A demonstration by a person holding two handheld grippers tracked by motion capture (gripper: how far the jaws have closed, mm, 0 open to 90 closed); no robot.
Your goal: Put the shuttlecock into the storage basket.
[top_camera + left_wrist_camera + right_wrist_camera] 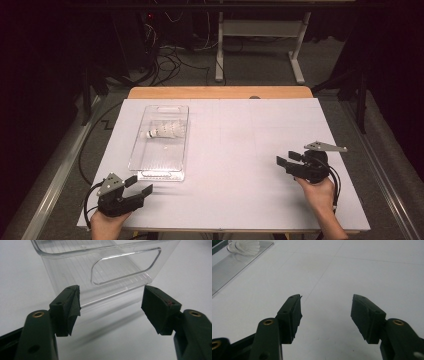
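Both sets of jaws are standing wide apart and gripping nothing. The white table (240, 150) is occupying the centre of the high view. The clear plastic bin (161, 142) is resting on it in the left half of the frame, its long side running away from the person. The left gripper (139, 186) is sitting at the lower left, just below the bin's near end; in the left gripper view the bin's handle wall (100, 277) is standing in the upper centre, apart from the pads. The right gripper (287, 159) is resting at the lower right, well apart from the bin. The white shuttlecock (163, 130) is lying on its side inside the bin's far half.
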